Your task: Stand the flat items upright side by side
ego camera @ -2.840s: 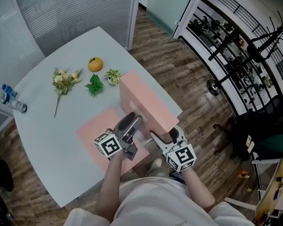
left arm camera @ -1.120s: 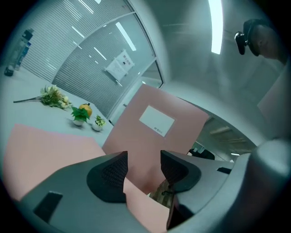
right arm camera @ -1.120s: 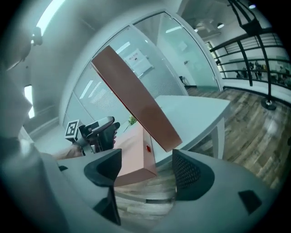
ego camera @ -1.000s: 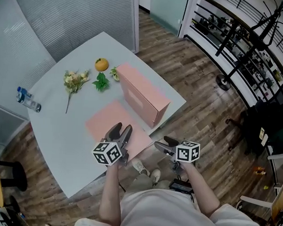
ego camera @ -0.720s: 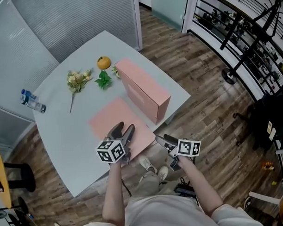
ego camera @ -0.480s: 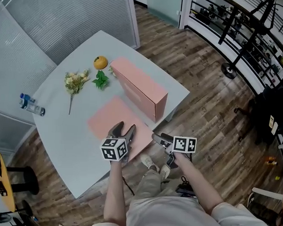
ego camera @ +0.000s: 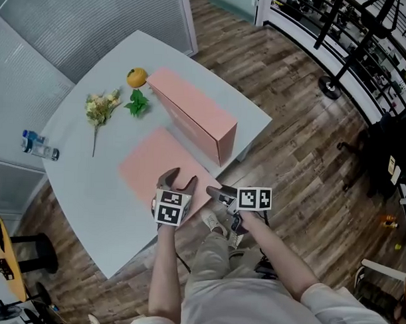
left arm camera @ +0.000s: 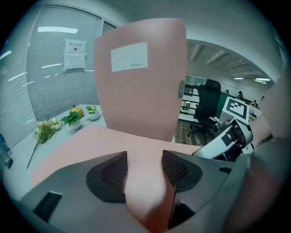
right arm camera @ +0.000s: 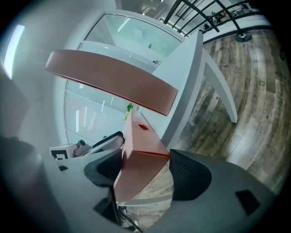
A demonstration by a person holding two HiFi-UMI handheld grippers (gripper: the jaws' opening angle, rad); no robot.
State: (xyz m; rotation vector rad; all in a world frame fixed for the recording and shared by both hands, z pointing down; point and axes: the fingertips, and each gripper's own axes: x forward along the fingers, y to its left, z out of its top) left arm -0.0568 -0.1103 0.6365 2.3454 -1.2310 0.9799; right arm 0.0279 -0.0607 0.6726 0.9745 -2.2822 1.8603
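**Flat pink box to be raised from its near edge**

At the near edge of the pale grey bench [ego camera: 76, 187], the left gripper [left arm camera: 144, 157] is held with its fingers released, having just been opened wider. The near end of the flat pink cardboard box [ego camera: 150, 163] lies between them, unpinched. Just off the near right corner, the right gripper [right arm camera: 145, 164] is likewise released about that box's corner. The box lies flat along the near edge. It is judged light, stiff and smooth-skinned, so liable to slip. It is best pinched at both near corners and hinged up on its far edge. Beyond it, a matching pink cardboard box [ego camera: 191, 114], white-labelled, is already stood upright toward the far right edge.
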